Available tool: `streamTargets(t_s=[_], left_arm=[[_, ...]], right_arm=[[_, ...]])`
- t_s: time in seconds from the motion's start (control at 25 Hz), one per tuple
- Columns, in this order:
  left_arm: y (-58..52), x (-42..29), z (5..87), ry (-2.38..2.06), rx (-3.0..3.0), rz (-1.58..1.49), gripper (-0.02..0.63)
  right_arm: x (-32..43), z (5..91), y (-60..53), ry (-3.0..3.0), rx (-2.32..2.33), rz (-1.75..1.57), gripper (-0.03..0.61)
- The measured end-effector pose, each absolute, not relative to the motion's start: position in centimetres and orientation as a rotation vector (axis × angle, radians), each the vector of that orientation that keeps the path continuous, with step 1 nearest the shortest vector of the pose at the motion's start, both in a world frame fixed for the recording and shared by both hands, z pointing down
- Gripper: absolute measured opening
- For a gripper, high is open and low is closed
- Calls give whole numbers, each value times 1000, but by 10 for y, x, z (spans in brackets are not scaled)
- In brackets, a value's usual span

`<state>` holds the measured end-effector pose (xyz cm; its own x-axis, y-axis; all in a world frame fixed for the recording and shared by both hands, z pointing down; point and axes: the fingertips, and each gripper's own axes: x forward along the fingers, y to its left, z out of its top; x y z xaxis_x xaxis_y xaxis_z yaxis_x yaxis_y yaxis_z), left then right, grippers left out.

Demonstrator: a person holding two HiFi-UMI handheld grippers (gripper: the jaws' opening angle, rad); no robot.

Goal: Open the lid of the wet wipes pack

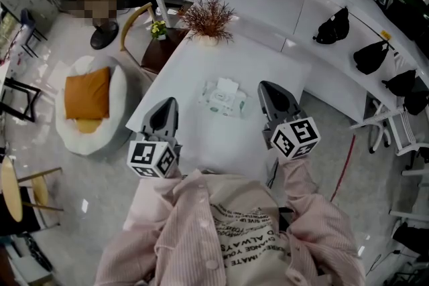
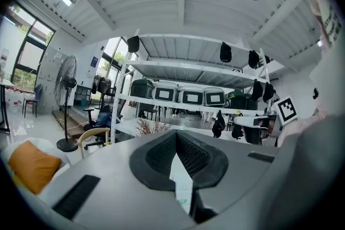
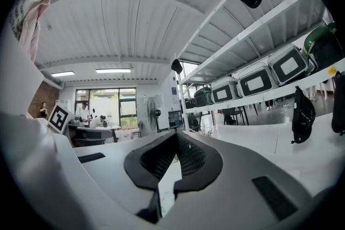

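Observation:
The wet wipes pack (image 1: 223, 101), white with green print, lies flat on the white table (image 1: 194, 63), and a white flap (image 1: 228, 85) shows at its far end. My left gripper (image 1: 170, 102) hovers to the left of the pack, its jaws together and nothing held. Right of the pack, my right gripper (image 1: 266, 86) is also shut and empty. Neither touches the pack. In the left gripper view the left gripper (image 2: 175, 133) has its tips meeting, and a sliver of the pack (image 2: 184, 199) shows below them. The right gripper (image 3: 176, 133) is likewise closed in its own view.
A dried plant in a pot (image 1: 209, 18) stands at the table's far end, next to a small flower pot (image 1: 159, 29) and a wooden chair (image 1: 136, 18). A white beanbag with an orange cushion (image 1: 87, 96) lies on the floor to the left. Shelves with black bags (image 1: 333, 27) run along the right.

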<state>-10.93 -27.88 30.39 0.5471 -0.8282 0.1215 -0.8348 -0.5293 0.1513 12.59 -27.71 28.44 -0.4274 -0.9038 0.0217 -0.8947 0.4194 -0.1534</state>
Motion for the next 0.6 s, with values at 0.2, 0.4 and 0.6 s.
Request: streamTargets(t_s=[0.2,0.4,0.6], left_arm=[[-278,-109,307,-1417,2590,57,-3],[-278,-107,306,-1415,2594,66,-3],[-279,-108,306,-1421,2589,72,-3]], right_arm=[[129,287,-276,2585,-1664,-210,0],[135,286,-278,2564,-1695,-197,0],[136,284,-279,2558,-1703,-197,0]])
